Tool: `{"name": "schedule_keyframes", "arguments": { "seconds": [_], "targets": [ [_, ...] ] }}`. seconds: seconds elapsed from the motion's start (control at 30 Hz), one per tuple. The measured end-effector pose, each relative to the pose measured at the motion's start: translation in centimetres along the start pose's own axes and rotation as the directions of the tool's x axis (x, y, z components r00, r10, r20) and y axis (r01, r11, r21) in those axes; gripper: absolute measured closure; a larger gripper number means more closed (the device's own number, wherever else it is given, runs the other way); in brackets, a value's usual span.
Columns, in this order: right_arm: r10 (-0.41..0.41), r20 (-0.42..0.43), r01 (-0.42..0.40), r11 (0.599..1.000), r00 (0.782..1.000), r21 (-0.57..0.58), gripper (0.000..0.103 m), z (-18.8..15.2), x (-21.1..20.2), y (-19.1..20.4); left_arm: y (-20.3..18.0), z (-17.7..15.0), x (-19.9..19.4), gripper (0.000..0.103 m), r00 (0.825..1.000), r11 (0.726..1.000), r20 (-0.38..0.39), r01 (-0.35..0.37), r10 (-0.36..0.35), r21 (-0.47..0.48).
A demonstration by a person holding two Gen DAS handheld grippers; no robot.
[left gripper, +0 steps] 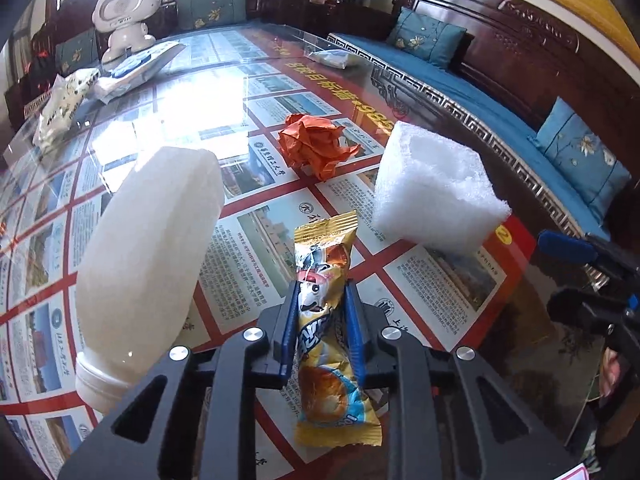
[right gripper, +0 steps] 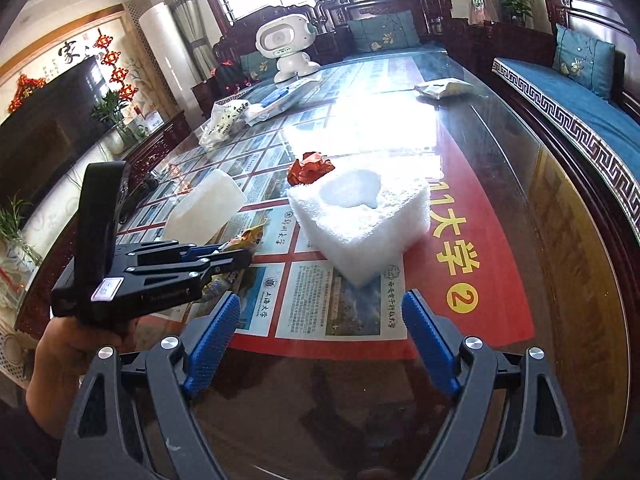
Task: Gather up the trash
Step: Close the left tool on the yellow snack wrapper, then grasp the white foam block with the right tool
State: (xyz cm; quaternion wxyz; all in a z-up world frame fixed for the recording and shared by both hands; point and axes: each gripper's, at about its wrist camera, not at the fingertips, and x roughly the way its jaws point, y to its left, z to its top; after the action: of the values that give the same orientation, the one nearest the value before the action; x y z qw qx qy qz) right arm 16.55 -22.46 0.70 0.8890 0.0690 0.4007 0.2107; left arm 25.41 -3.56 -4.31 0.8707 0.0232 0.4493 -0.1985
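Left gripper (left gripper: 322, 312): pads clamped on the yellow snack wrapper (left gripper: 326, 320) lying on the glass tabletop (left gripper: 460, 288).
Right gripper (right gripper: 322, 336): jaws apart, empty, facing the white foam block (right gripper: 360, 220).
Tip: lift straight up, clear of the white plastic bottle (left gripper: 148, 256).

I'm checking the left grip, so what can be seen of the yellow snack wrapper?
The yellow snack wrapper is a glossy foil pouch with crimped gold ends and a cartoon print, looking flattened. It lies lengthwise between the left gripper's blue-padded jaws, which pinch its middle. Its lower end rests on the glass table, beside the white bottle.
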Motion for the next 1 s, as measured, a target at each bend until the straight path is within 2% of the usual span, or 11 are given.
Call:
{"name": "schedule_keyframes", "arguments": {
  "seconds": [0.17,0.2,0.27,0.3,0.4,0.6,0.67,0.9,1.0],
  "targets": [
    [-0.012,0.003,0.012,1.0,1.0,-0.001,0.022,0.7,0.2,-0.4,-1.0,0.1,0.1,0.077,0.998,0.996,0.001,-0.063,0.063,0.066],
    [-0.019,0.007,0.019,1.0,1.0,-0.002,0.022,0.9,0.2,-0.4,-0.9,0.1,0.1,0.08,0.998,0.996,0.002,-0.063,0.063,0.058],
    [-0.034,0.009,0.034,0.999,0.999,-0.001,0.029,1.3,0.3,-0.7,-0.4,0.2,0.1,0.085,0.999,0.999,0.003,-0.046,0.046,0.024],
    [-0.036,0.003,0.036,0.999,0.999,0.006,0.035,1.4,0.5,-0.9,-0.1,0.3,0.1,0.087,1.0,1.0,0.003,-0.03,0.03,-0.002],
    [-0.052,-0.002,0.052,0.998,0.999,0.03,0.037,2.3,1.1,-1.5,0.7,0.3,-0.1,0.089,1.0,0.998,0.019,0.012,-0.011,-0.059],
    [-0.115,-0.011,0.116,0.992,0.993,0.048,0.038,4.3,2.4,-2.3,0.6,1.0,-0.7,0.089,0.996,0.993,0.058,0.066,-0.061,-0.095],
    [-0.133,-0.008,0.133,0.988,0.991,0.073,0.038,5.2,2.8,-2.7,0.5,1.2,-0.9,0.089,0.996,0.992,0.066,0.075,-0.068,-0.102],
    [-0.223,-0.077,0.231,0.966,0.972,0.118,0.038,6.7,6.1,-4.3,0.4,1.3,-0.6,0.089,0.994,0.99,0.067,0.094,-0.086,-0.11],
    [-0.219,-0.104,0.232,0.963,0.97,0.135,0.038,6.6,7.3,-4.8,0.5,1.4,-0.4,0.089,0.994,0.989,0.065,0.098,-0.091,-0.114]
  ]
}}
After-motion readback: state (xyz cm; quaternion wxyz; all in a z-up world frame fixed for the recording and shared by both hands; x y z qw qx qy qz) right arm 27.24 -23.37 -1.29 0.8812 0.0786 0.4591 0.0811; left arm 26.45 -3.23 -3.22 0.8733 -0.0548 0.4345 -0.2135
